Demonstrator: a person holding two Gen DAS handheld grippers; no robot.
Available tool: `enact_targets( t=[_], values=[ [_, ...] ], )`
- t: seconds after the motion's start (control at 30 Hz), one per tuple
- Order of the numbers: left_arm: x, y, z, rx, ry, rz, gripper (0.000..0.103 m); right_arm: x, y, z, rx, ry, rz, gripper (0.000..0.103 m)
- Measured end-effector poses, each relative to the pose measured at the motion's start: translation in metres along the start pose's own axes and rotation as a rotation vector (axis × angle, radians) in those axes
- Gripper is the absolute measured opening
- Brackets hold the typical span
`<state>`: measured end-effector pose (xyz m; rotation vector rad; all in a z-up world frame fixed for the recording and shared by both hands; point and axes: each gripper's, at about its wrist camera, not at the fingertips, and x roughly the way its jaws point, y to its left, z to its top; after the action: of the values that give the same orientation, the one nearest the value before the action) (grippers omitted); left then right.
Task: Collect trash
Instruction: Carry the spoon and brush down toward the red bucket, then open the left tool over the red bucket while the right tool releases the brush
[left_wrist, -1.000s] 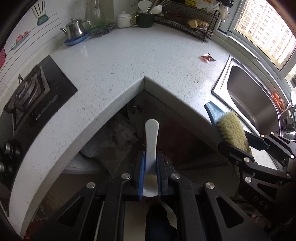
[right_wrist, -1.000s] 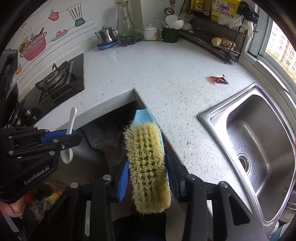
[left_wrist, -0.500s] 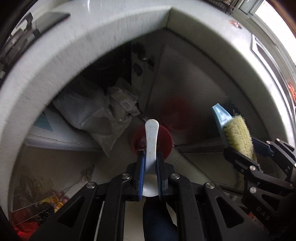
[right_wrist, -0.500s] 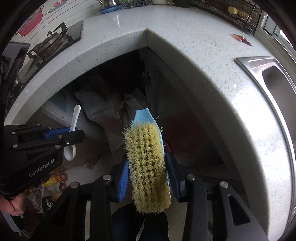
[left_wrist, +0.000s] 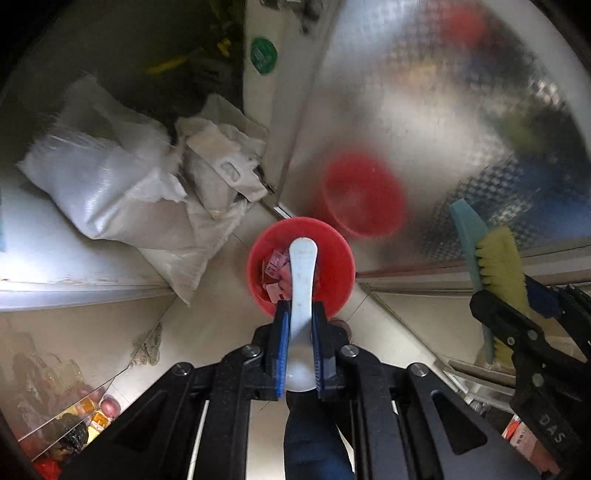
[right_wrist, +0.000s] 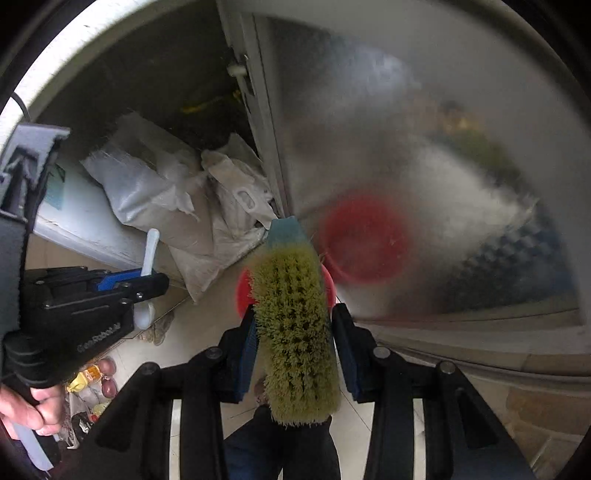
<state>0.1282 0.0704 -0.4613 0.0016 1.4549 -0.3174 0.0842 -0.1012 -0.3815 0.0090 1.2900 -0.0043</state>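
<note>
From the left wrist camera, the left gripper (left_wrist: 298, 325) points steeply down at the floor, its blue pads clenched on a white plastic spoon (left_wrist: 302, 273) whose handle reaches out over a red bin (left_wrist: 334, 273) standing on the pale tiles. Pink and red scraps of trash (left_wrist: 275, 267) lie inside the bin, beside the spoon's handle. At the right edge the right gripper (left_wrist: 517, 295) shows side-on, marked "DAS", with a yellow-bristled scrub brush (left_wrist: 498, 266) in it. A blurred red reflection of the bin shows in the metal cabinet door (left_wrist: 424, 122), and white sacks (left_wrist: 122, 192) slump in the open cabinet to the left. From the right wrist camera, the right gripper (right_wrist: 295, 354) also points down, grasping the scrub brush (right_wrist: 295, 332), which hides most of the red bin (right_wrist: 243, 295). Only this view shows the person's hand (right_wrist: 33, 406) around the left gripper's handle, with "GenRobot.AI" printed on the left gripper (right_wrist: 147, 280).
</note>
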Motion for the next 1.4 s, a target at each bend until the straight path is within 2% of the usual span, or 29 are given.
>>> enact_targets(
  t=[0.2,0.23,0.27,0.3,0.33,0.47,0.67,0.83,0.97,1.07,1.13,1.23,1.4],
  values=[
    [0.024,-0.01,0.008,0.022,0.023,-0.039,0.01,0.015,-0.006,-0.001,0.06,0.044,-0.002,0.037],
    [0.025,-0.012,0.01,0.032,0.017,-0.039,0.014,0.014,-0.007,0.0,0.074,0.043,0.003,0.037],
    [0.029,-0.013,0.012,0.036,0.011,-0.034,0.019,0.017,-0.008,0.003,0.08,0.037,0.007,0.037],
    [0.031,-0.014,0.014,0.036,0.009,-0.028,0.039,0.016,-0.008,0.003,0.081,0.03,0.007,0.037],
    [0.032,-0.016,0.016,0.038,0.013,-0.028,0.055,0.015,-0.008,0.001,0.081,0.026,0.006,0.037],
    [0.029,-0.02,0.019,0.067,0.003,-0.008,0.06,0.016,-0.01,-0.001,0.082,0.036,0.009,0.037],
    [0.023,-0.017,0.014,0.08,0.019,-0.02,0.061,0.021,-0.011,-0.003,0.089,0.051,0.009,0.037],
    [0.012,-0.009,0.003,0.067,0.003,-0.032,0.061,0.03,-0.004,0.0,0.064,0.053,0.014,0.037],
    [0.005,-0.003,-0.005,0.06,-0.017,-0.037,0.074,0.033,0.004,0.0,0.039,0.055,0.028,0.037],
    [0.001,0.006,-0.009,0.043,-0.026,-0.006,0.081,0.032,0.008,0.0,0.018,0.054,0.035,0.037],
    [0.002,0.014,-0.012,0.027,-0.015,0.008,0.091,0.034,0.011,0.001,0.007,0.056,0.039,0.037],
    [-0.003,0.029,-0.016,-0.009,-0.039,0.018,0.103,0.035,0.013,0.001,-0.017,0.064,0.045,0.037],
    [-0.004,0.04,-0.021,-0.023,-0.04,0.027,0.103,0.039,0.02,0.003,-0.053,0.07,0.036,0.037]
  ],
)
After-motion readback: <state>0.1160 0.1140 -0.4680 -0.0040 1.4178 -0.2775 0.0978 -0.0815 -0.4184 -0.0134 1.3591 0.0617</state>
